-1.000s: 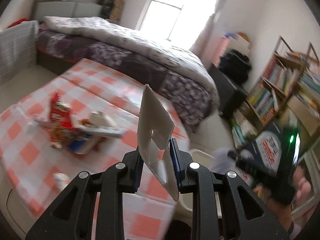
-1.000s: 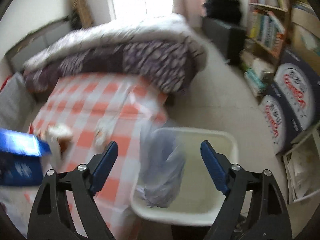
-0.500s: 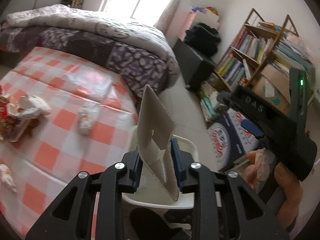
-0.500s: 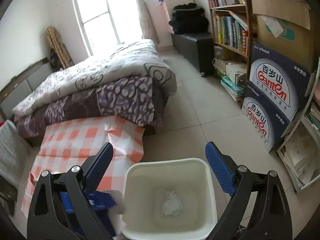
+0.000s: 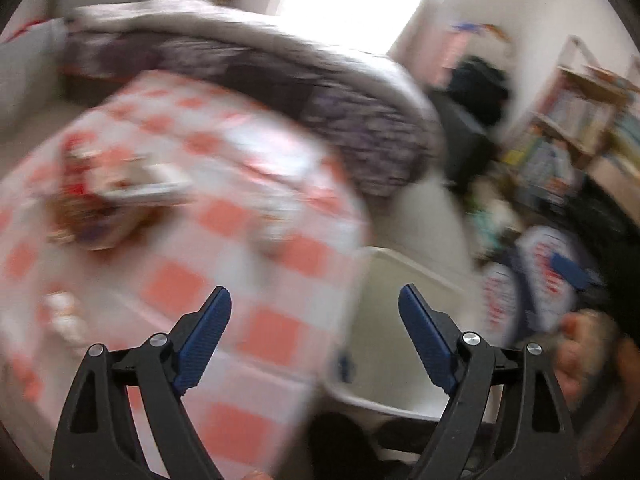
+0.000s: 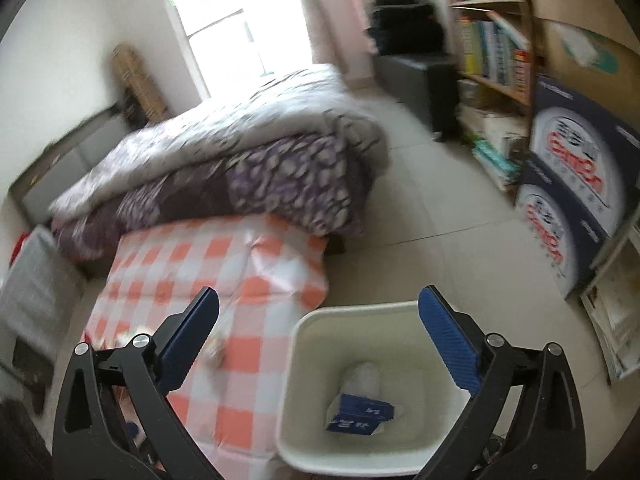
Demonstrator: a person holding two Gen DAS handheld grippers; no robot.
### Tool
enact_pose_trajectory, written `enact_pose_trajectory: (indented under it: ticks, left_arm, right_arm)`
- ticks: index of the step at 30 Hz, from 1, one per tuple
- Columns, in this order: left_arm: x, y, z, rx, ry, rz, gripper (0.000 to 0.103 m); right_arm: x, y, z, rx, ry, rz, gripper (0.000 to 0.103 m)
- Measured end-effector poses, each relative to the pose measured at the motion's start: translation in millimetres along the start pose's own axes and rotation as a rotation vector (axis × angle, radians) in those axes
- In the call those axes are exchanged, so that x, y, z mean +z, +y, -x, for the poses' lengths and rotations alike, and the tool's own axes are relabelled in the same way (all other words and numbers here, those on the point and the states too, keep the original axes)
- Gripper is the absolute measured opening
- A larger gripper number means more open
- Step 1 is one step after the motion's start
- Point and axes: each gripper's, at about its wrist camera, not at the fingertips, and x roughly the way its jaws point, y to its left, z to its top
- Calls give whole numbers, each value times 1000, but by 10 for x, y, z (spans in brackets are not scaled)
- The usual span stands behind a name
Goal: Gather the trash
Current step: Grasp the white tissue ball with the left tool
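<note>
A white bin (image 6: 298, 364) stands on the floor beside the table with the red-checked cloth (image 6: 224, 264). A flat blue box (image 6: 362, 418) and a white crumpled wad (image 6: 364, 376) lie inside it. My right gripper (image 6: 318, 334) is open and empty above the bin's near left rim. My left gripper (image 5: 314, 326) is open and empty over the table's right edge; the bin (image 5: 404, 276) shows blurred to its right. Blurred trash, a red wrapper and a paper cup (image 5: 96, 208), lies on the cloth (image 5: 180, 288) at the left, with a small scrap (image 5: 66, 318) nearer me.
A bed with a purple-patterned quilt (image 6: 240, 164) stands behind the table. A bookshelf (image 6: 492, 52) and stacked printed cartons (image 6: 572, 208) line the right wall. A small scrap (image 6: 218, 350) lies on the cloth near the right gripper's left finger. The person's hand (image 5: 580, 356) shows at the right.
My left gripper has opened and let go of the flat box, which now lies in the bin. The left view has swung left toward the table and is blurred.
</note>
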Motion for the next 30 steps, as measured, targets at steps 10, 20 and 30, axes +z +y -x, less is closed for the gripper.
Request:
enact_pose_trajectory:
  ticks: [10, 20, 30]
  left_arm:
    - [-72, 1334, -222, 448, 120, 282, 83]
    - [-229, 1769, -486, 389, 270, 379, 51]
    - [-164, 1881, 18, 238, 179, 362, 29]
  right_arm:
    - [-368, 919, -133, 93, 86, 255, 96]
    - [-496, 1035, -448, 106, 226, 232, 96]
    - [-548, 1137, -754, 93, 298, 134, 96]
